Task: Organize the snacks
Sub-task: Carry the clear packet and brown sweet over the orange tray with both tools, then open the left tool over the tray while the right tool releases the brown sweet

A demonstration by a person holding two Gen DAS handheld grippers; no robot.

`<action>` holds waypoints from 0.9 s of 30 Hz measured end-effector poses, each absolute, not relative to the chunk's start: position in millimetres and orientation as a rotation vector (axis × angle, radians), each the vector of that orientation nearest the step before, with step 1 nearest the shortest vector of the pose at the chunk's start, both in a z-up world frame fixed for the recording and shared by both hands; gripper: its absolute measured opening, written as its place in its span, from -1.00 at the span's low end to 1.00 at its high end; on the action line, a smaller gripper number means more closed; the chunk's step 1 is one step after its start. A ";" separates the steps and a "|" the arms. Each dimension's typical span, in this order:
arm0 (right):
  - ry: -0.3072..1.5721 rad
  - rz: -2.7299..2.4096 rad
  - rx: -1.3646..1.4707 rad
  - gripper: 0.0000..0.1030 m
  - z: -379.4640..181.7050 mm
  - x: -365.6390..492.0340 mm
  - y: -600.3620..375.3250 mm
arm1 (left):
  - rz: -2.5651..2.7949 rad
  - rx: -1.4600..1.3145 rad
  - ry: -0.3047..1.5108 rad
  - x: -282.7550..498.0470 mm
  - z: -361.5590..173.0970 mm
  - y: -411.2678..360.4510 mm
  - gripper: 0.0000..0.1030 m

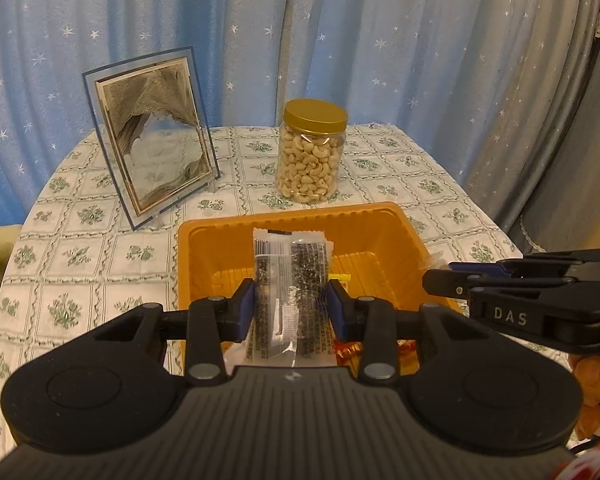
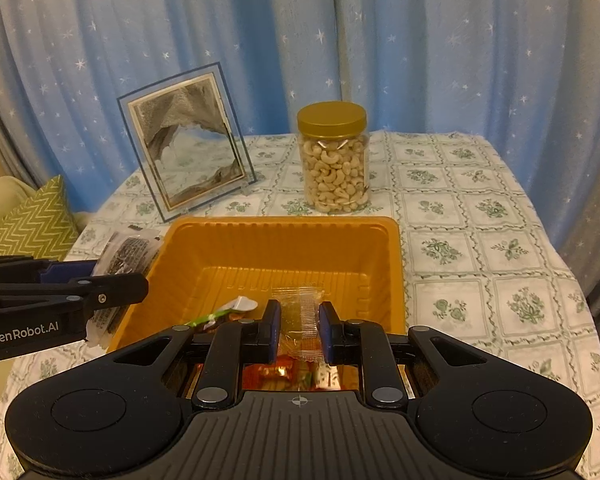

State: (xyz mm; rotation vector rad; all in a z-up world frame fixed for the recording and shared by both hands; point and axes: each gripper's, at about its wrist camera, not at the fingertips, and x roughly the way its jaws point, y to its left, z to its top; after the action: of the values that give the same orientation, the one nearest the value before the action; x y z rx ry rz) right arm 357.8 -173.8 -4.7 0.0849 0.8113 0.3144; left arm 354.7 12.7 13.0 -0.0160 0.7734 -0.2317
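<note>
Curtain (image 1: 400, 40): blue with small white stars, hanging behind the far edge of the tabletop.
Tabletop (image 2: 480, 240): covered with a pale cloth printed in green flower squares; it carries the frame, the jar and the tray.
Tray (image 2: 284, 232): orange plastic with ribbed walls, deep and open on top, at the near middle of the tabletop. On its floor lie a few small wrapped sweets: a white and green one (image 2: 236, 308) by the near left wall, and red and orange ones (image 2: 278, 370) at the near edge, partly hidden under the claws.
Picture frame (image 1: 152, 148): glass, propped upright and leaning back, near the far left corner, apart from the tray.
Jar (image 2: 334, 164): clear plastic with a gold screw lid, full of cashews almost to the lid, standing upright near the far edge, just behind the tray and not touching it.
Cushion (image 2: 36, 220): green zigzag pattern, off the left edge of the tabletop.
Left claw (image 1: 292, 306): narrow, its blue pads clamped on the sides of a long clear snack packet (image 1: 290, 276) with dark print, held lengthwise above the tray's left part.
Right claw (image 2: 298, 324): narrow, pressed on a small clear sweet packet (image 2: 302, 312) with an amber sweet inside, held over the near part of the tray's floor.
Hand (image 1: 592, 384): only partly seen, behind the right claw.
</note>
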 end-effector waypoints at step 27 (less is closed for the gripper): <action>0.880 0.286 0.111 -0.60 -31.8 408.1 -175.7 | -0.198 -0.066 0.830 420.1 -26.4 21.3 -0.13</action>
State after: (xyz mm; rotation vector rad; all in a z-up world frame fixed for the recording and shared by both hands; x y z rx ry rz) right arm 408.1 -175.7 -31.8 0.1109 0.8800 0.2859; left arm 420.1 21.3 -26.4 -0.0662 0.8302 -0.1984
